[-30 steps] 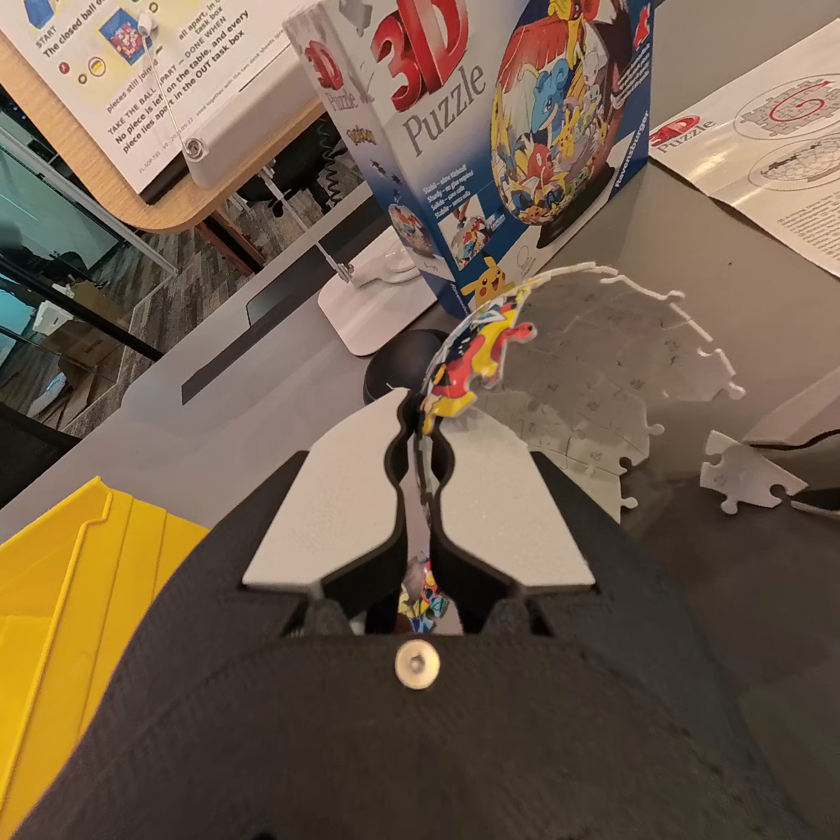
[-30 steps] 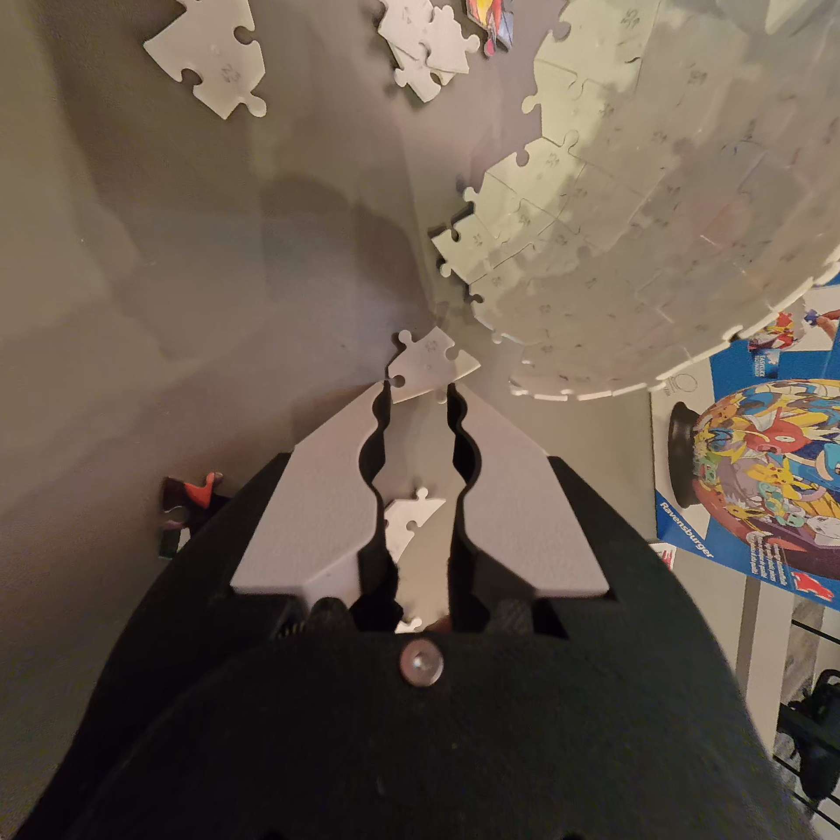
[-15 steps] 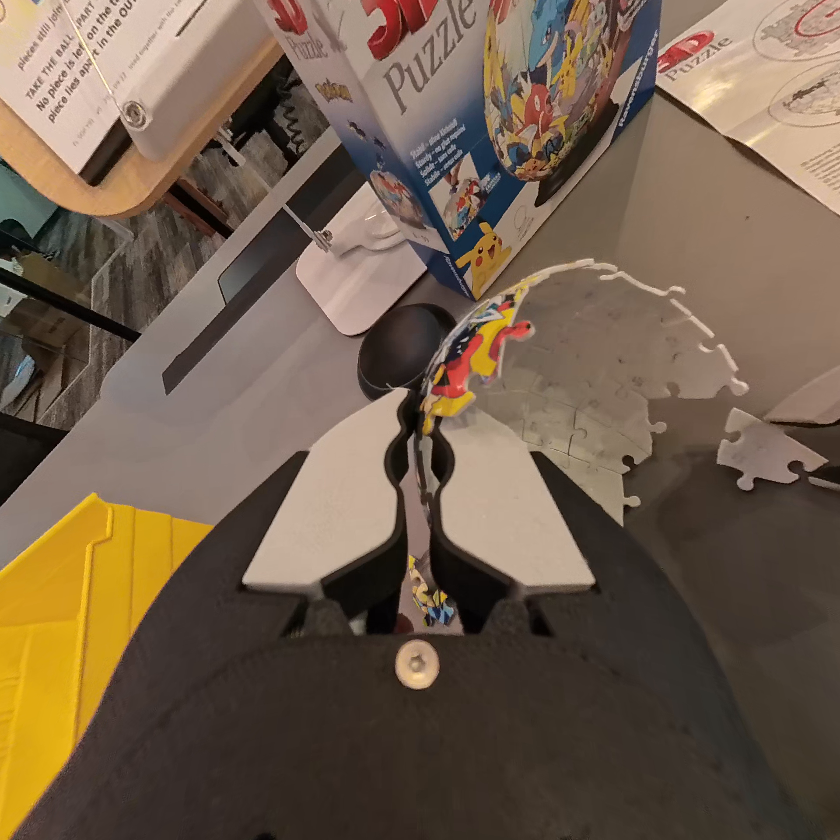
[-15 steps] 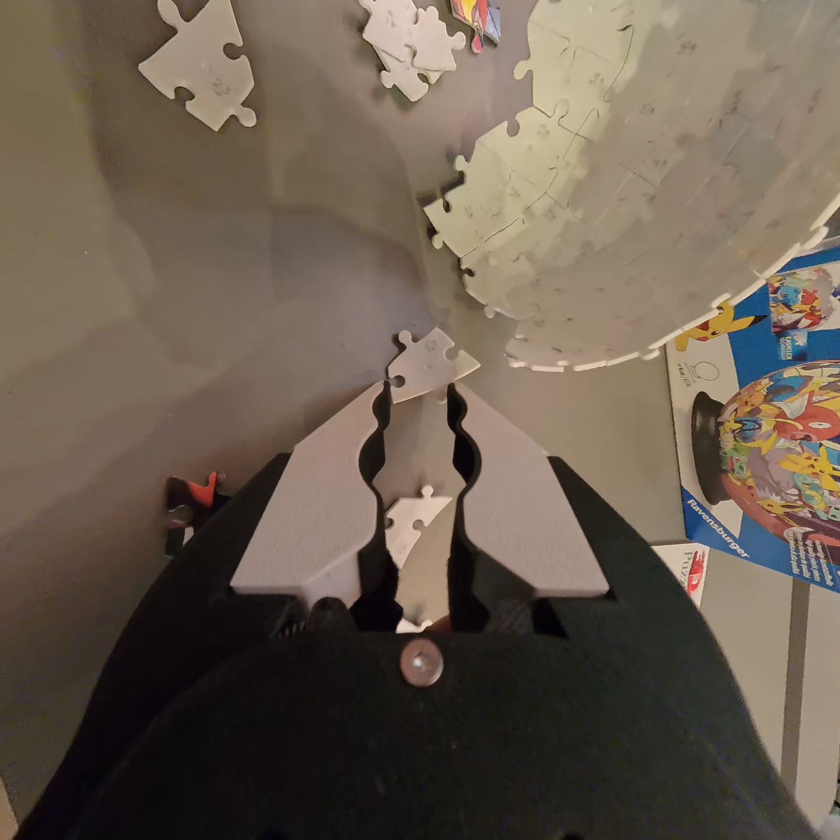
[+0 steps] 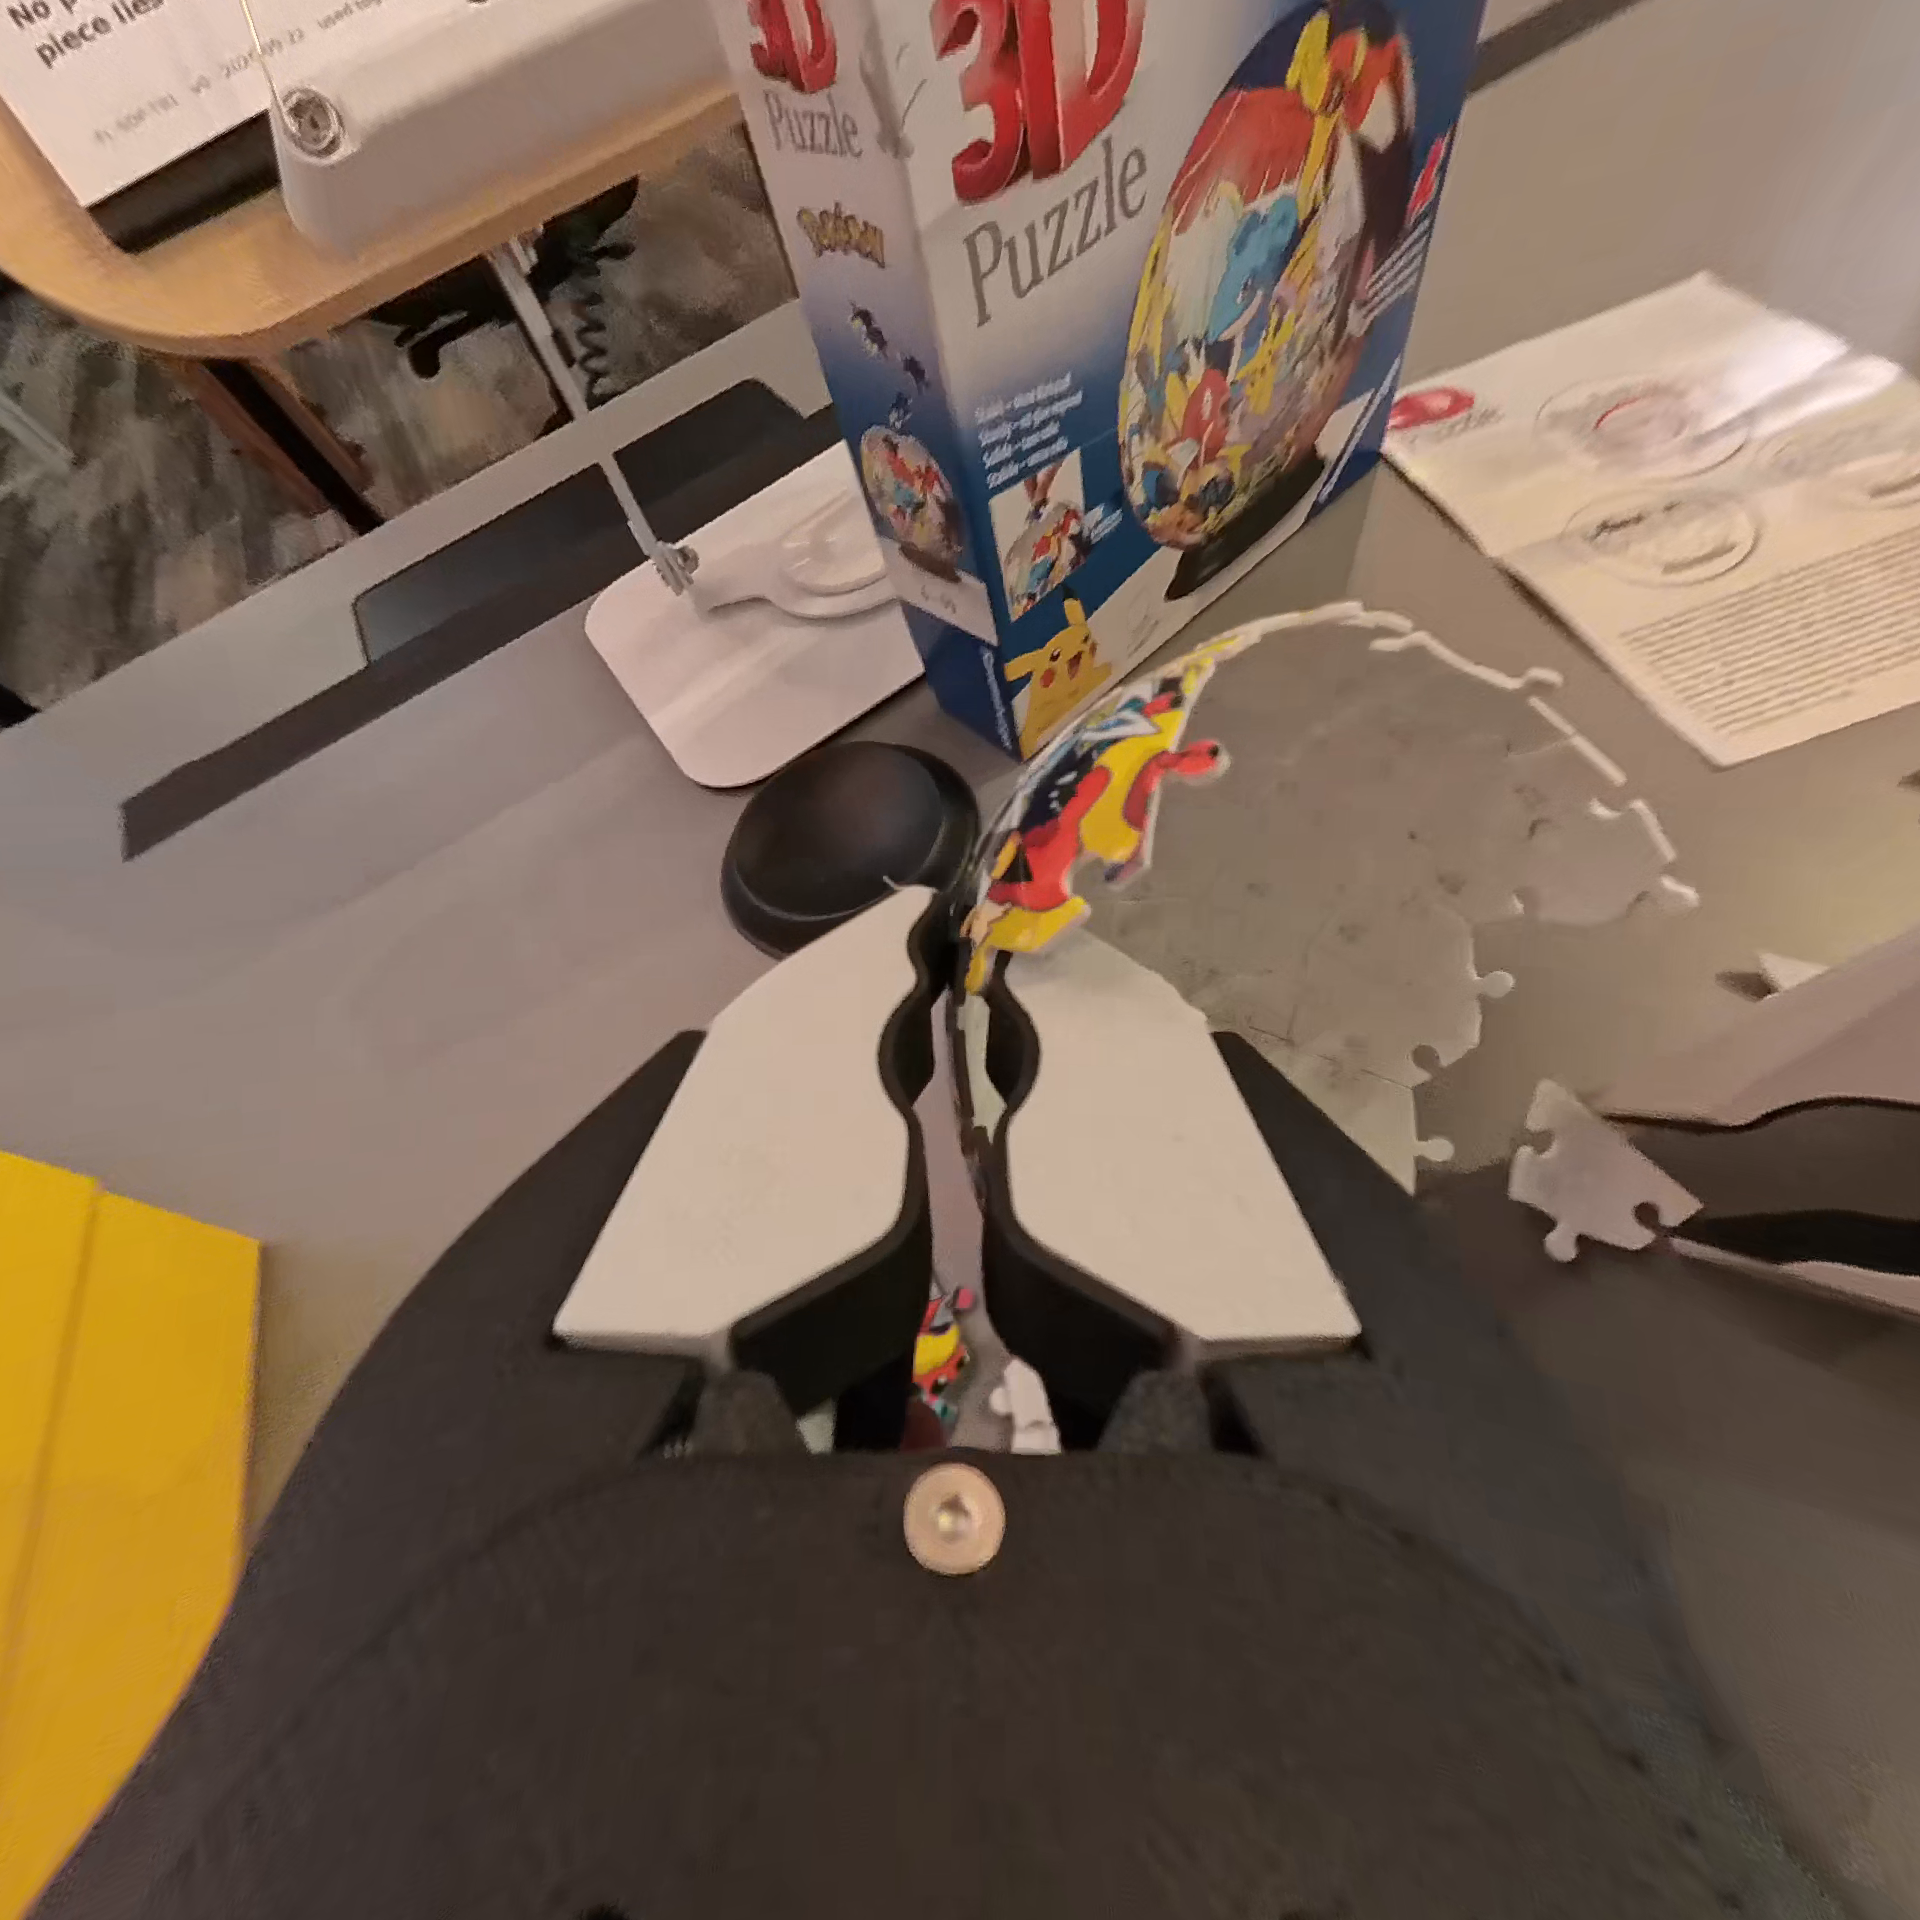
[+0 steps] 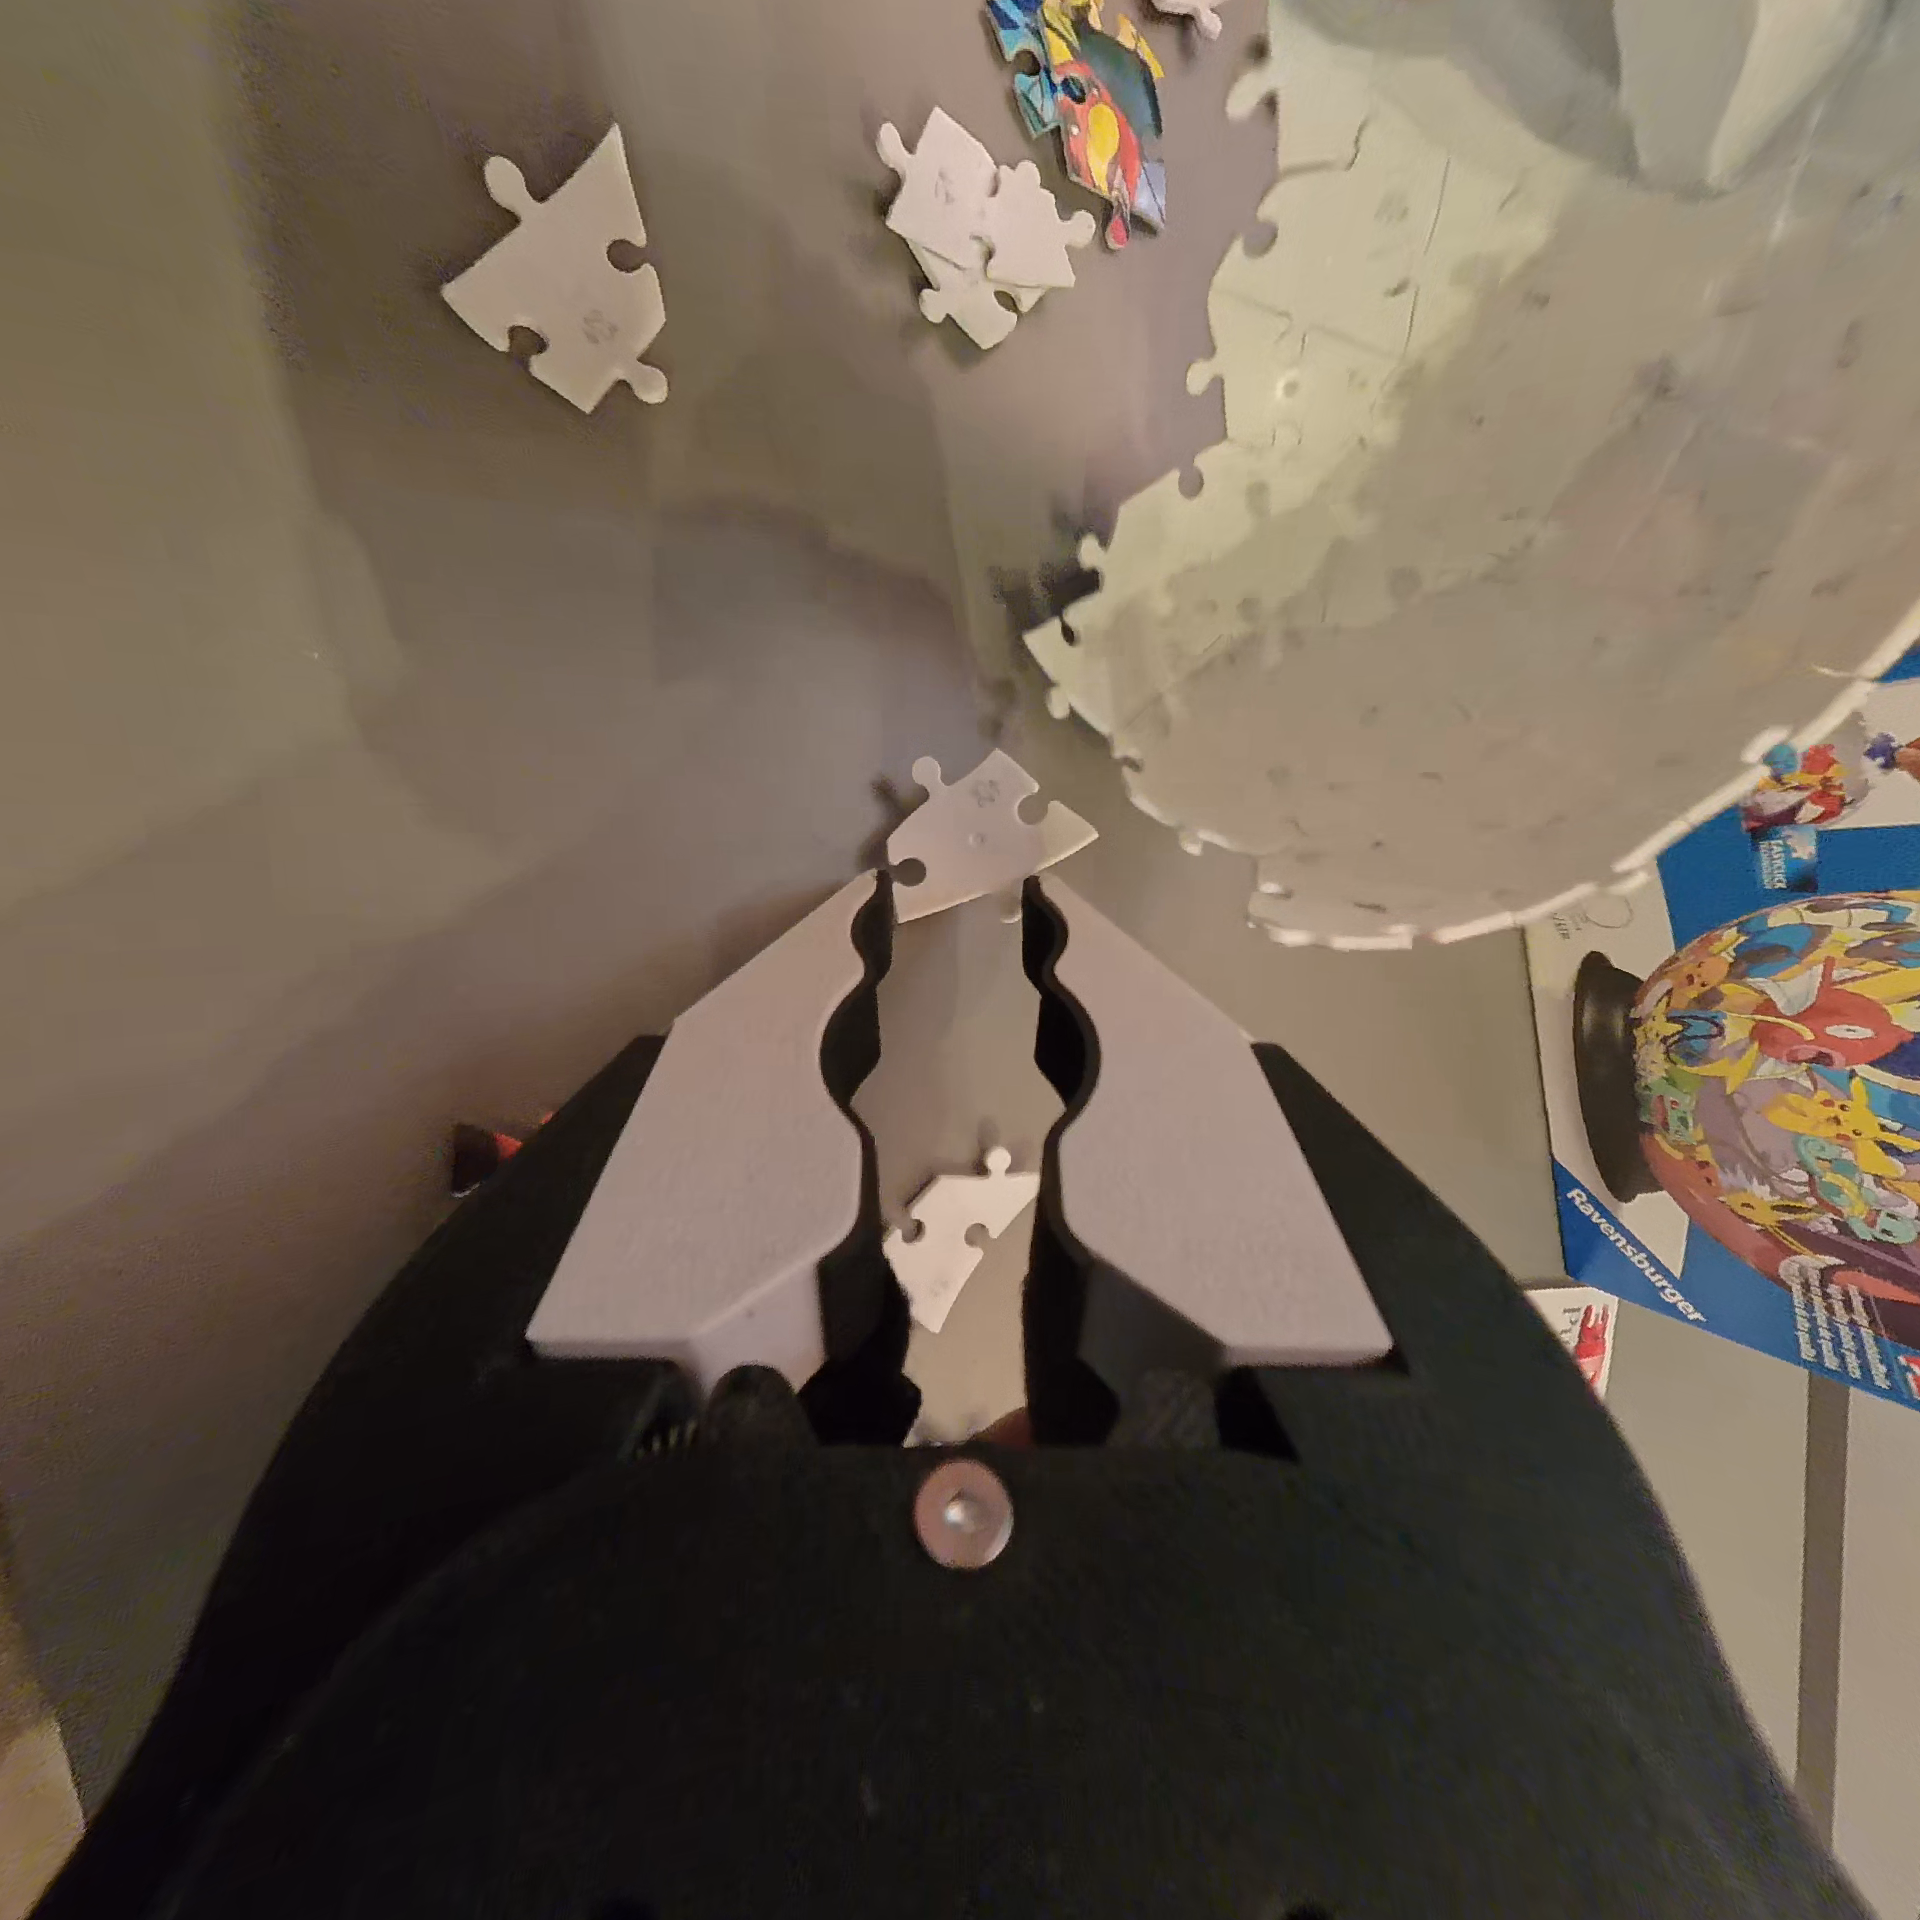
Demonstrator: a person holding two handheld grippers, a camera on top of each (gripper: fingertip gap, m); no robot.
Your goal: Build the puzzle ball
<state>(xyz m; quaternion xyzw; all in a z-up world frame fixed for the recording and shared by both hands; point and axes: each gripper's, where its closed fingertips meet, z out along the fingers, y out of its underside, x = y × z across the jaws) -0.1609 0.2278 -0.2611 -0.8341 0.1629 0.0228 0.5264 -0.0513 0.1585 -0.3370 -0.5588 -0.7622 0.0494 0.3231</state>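
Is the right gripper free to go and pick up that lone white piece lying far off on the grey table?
Probably not yet: the right gripper already pinches a white piece at its tips. The path to the lone piece looks bare, though.

One curved, partly built puzzle shell with a white inside (image 6: 1475, 582) is up off the grey worktop (image 6: 312, 727), and one loose white piece (image 6: 982, 836) sits at the tips of the right-hand fingers (image 6: 769, 1132). On the worktop lie four more loose white pieces: one alone (image 6: 566, 281), two overlapping (image 6: 977, 223), one under the fingers (image 6: 951, 1231), plus one colourful printed cluster (image 6: 1091, 114). There is one blue-and-white puzzle box (image 5: 1122, 343), one round black stand (image 5: 847, 831), one printed paper leaflet (image 5: 1704, 499) and one yellow plastic bin (image 5: 114, 1455).
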